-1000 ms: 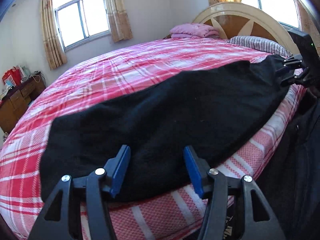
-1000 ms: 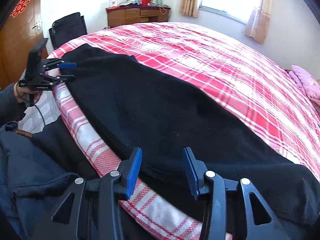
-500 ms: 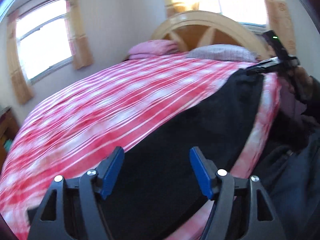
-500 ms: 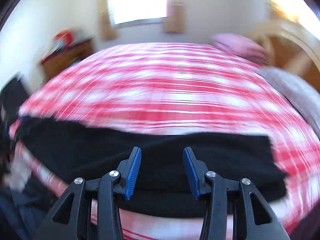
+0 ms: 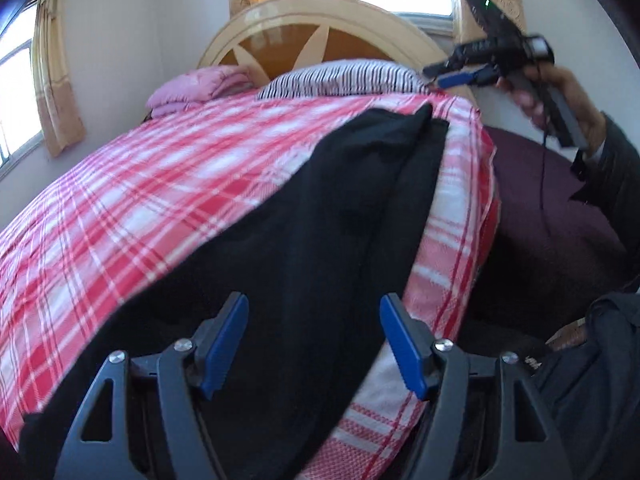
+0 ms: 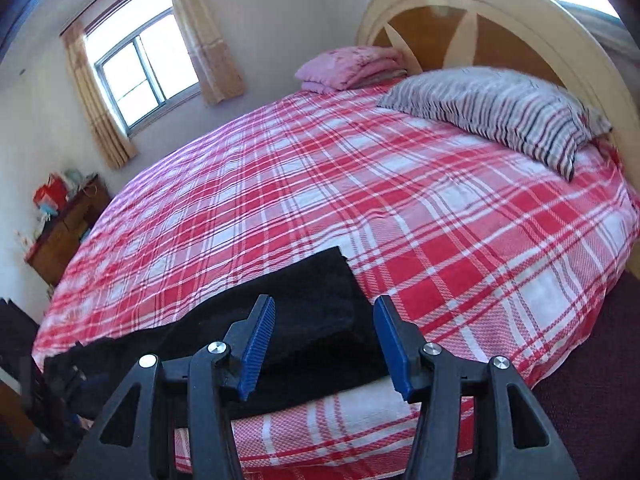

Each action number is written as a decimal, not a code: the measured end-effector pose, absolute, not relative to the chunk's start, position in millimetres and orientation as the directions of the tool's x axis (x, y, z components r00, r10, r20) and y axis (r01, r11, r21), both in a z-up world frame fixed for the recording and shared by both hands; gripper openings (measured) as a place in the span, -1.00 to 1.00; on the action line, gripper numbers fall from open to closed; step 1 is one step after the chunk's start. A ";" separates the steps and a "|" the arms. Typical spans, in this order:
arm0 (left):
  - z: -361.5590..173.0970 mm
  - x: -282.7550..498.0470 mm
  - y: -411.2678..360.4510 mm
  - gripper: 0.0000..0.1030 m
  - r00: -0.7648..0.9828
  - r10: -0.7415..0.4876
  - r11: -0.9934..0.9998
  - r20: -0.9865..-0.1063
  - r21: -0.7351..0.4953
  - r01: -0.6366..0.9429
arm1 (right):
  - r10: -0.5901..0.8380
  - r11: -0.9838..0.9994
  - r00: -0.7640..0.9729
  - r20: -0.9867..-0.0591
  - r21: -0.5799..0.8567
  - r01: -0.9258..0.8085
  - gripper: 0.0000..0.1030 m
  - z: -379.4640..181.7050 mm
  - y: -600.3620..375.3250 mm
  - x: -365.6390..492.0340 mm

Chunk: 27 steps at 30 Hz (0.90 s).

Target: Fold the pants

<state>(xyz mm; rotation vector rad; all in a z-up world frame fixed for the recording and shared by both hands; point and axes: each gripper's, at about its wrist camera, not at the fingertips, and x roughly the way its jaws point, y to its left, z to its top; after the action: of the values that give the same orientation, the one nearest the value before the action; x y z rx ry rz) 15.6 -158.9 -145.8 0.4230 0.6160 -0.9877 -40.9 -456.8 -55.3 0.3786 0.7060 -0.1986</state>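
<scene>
1. The black pants (image 5: 328, 248) lie lengthwise along the near edge of the bed (image 5: 140, 200), on its red-and-white plaid cover, one end reaching toward the striped pillow (image 6: 500, 116) by the headboard (image 5: 320, 36).
2. The left gripper (image 5: 314, 346) hangs over the nearer stretch of the pants, its blue fingers (image 5: 224, 344) spread wide with only cloth showing below them, holding nothing.
3. The right gripper (image 6: 326, 346) is held up in the air past the far end of the pants, close to the pillow. From its own camera the fingers (image 6: 258, 346) stand apart and empty, with the squared end of the pants (image 6: 312, 312) just under and ahead of them.
4. A folded pink blanket (image 6: 352, 66) sits at the far corner by the headboard.
</scene>
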 end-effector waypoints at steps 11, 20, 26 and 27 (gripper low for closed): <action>-167.3 27.5 -152.0 0.36 0.384 -0.620 0.552 -0.684 -0.032 0.833 | 0.140 0.839 0.684 -0.716 0.453 0.302 -0.20 -106.7 -471.5 -23.3; -168.6 27.0 -153.3 -0.14 0.394 -0.616 0.552 -0.682 -0.017 0.834 | 0.106 0.862 0.812 -0.575 0.460 0.214 -0.81 -83.7 -467.9 -36.0; -168.6 23.7 -153.5 -0.14 0.374 -0.630 0.530 -0.681 -0.025 0.847 | 0.041 0.893 0.800 -0.598 0.381 0.240 -0.81 -71.3 -465.4 -53.8; -169.2 21.9 -154.4 -0.14 0.364 -0.633 0.520 -0.683 -0.026 0.854 | 0.033 0.890 0.777 -0.628 0.372 0.263 -0.81 -80.0 -469.5 -53.8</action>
<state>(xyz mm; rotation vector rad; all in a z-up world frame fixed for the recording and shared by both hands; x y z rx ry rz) 21.9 -154.4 -169.2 0.3623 0.6978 -0.9831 -53.8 -469.5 -80.0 0.4652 0.6745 -0.1294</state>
